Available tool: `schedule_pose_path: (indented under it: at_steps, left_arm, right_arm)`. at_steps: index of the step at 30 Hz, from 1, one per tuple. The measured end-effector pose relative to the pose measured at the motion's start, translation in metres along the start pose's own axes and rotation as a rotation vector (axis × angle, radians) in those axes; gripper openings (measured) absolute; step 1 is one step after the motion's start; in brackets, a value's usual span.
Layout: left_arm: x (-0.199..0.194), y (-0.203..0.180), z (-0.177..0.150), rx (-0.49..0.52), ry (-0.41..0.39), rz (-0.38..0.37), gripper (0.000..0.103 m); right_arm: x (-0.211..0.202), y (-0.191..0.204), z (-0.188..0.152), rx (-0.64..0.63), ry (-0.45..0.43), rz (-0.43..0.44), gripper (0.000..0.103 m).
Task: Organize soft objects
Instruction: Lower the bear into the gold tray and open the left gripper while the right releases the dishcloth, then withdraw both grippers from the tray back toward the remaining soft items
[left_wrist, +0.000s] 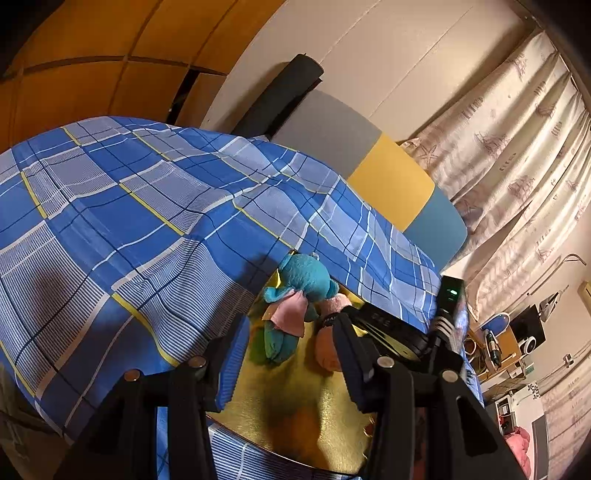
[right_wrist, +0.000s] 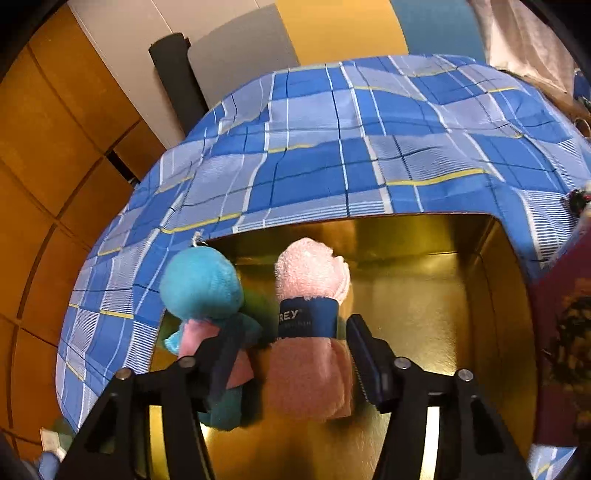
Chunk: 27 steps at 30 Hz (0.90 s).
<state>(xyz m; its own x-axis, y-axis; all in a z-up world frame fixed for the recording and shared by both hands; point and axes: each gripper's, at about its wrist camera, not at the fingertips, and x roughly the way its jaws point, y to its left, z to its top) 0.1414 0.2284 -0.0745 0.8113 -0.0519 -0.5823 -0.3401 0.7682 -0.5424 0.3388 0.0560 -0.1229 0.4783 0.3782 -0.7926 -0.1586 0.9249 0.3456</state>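
In the gold tin (right_wrist: 461, 295) on the plaid bedsheet (right_wrist: 332, 166), the teal plush toy (right_wrist: 201, 282) lies leftmost, the banded pink towel roll (right_wrist: 310, 317) beside it. The right gripper (right_wrist: 291, 358) straddles the roll, jaws spread, gripping nothing; the left gripper (left_wrist: 288, 354) hangs released too. Closing carelessly could snag the plush alongside.

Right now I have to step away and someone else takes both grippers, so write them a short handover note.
Right gripper: jaws open, either side of the pink towel roll; contact unclear.
Left gripper: jaws open, empty, above the gold box.
Things: towel roll and teal plush lie side by side in the gold box on the plaid bed.
Done: both soft items are in the box.
Left: back the right gripper off the roll; no other soft items show in these views.
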Motion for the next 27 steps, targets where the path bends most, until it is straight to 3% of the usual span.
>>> schedule_pose_path:
  at_steps: [8, 16, 21, 27]
  left_arm:
    - [-0.001, 0.005, 0.003, -0.021, -0.007, -0.012, 0.047]
    - [0.004, -0.003, -0.008, -0.009, 0.007, -0.014, 0.047]
    - [0.012, -0.037, -0.032, 0.094, 0.063, -0.085, 0.047]
    - [0.022, -0.088, -0.067, 0.210, 0.178, -0.232, 0.047]
  right_arm:
    - [-0.055, 0.007, -0.030, -0.084, -0.017, 0.098, 0.066]
    - [-0.153, -0.011, -0.075, -0.248, -0.187, 0.190, 0.070]
    - [-0.215, -0.046, -0.095, -0.319, -0.365, 0.149, 0.073]
    - [-0.257, -0.108, -0.099, -0.259, -0.488, 0.018, 0.082]
